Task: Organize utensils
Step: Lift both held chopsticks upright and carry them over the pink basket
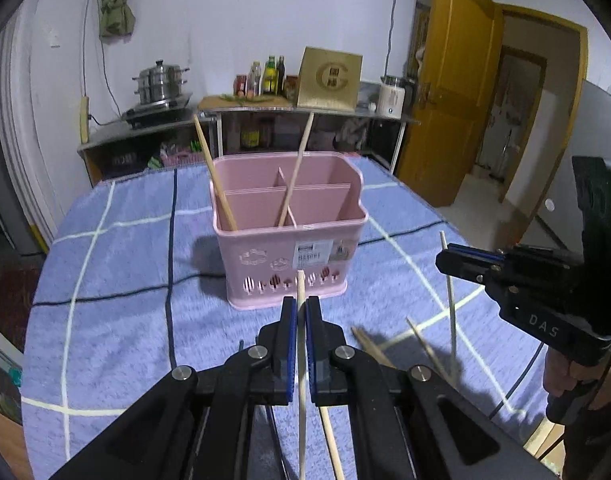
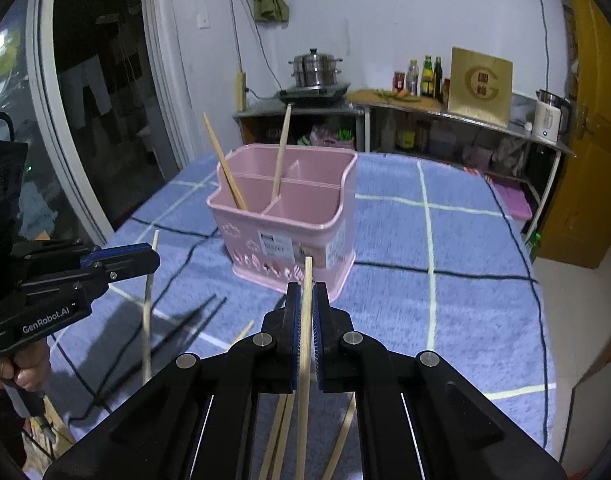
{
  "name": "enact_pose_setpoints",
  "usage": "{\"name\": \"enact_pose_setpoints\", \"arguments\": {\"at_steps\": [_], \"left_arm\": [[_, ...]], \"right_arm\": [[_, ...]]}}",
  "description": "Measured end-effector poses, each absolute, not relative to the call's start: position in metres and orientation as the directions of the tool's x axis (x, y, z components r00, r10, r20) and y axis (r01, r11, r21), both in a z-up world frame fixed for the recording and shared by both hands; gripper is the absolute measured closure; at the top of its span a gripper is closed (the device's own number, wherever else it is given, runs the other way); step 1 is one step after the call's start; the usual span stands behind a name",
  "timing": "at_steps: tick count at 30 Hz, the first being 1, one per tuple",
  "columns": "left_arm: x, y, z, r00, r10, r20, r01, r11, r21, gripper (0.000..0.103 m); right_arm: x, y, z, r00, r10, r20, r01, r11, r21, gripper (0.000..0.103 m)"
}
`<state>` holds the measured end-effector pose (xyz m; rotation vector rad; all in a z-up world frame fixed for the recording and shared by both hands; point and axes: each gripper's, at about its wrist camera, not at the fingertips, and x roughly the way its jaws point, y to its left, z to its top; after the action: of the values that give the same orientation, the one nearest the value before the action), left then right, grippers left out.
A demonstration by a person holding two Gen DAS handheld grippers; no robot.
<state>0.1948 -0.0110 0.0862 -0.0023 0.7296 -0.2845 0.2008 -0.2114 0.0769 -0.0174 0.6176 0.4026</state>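
Note:
A pink divided utensil caddy (image 1: 289, 248) (image 2: 289, 224) stands on the blue checked tablecloth (image 1: 125, 280), with two wooden chopsticks (image 1: 216, 178) (image 1: 296, 172) leaning in its compartments. My left gripper (image 1: 301, 302) is shut on one upright chopstick (image 1: 301, 282), raised in front of the caddy. My right gripper (image 2: 306, 290) is shut on another chopstick (image 2: 308, 270), also short of the caddy. Each gripper shows in the other's view, the right gripper (image 1: 442, 258) and the left gripper (image 2: 155, 254), both clamped on their sticks. Loose chopsticks (image 1: 371, 346) (image 2: 281, 432) lie on the cloth below.
A counter (image 1: 265, 110) behind the table carries a steel pot (image 1: 159, 80), bottles, a gold box (image 1: 329, 78) and a kettle (image 2: 547, 118). A yellow door (image 1: 449, 92) stands open at the right. A person's hand (image 2: 21, 372) grips the left handle. A glass door (image 2: 85, 100) is at the left.

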Motion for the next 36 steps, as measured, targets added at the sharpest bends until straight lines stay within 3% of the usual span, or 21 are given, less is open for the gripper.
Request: {"name": "enact_pose_setpoints", "arguments": {"at_steps": [16,36], "left_arm": [[0.18,-0.005,0.121,0.752,-0.279,-0.597,0.266,0.957,-0.113,0.099],[0.202,0.003,0.152,0.763,-0.281,-0.582,0.257,0.958,-0.125,0.099]], "right_arm": [[0.18,-0.214,0.105,0.787,0.374,-0.491,-0.379,0.921,0.095,0.098],[0.185,-0.202,0.129,0.793,0.411,-0.45,-0.411,0.906,0.103,0.098]]}}
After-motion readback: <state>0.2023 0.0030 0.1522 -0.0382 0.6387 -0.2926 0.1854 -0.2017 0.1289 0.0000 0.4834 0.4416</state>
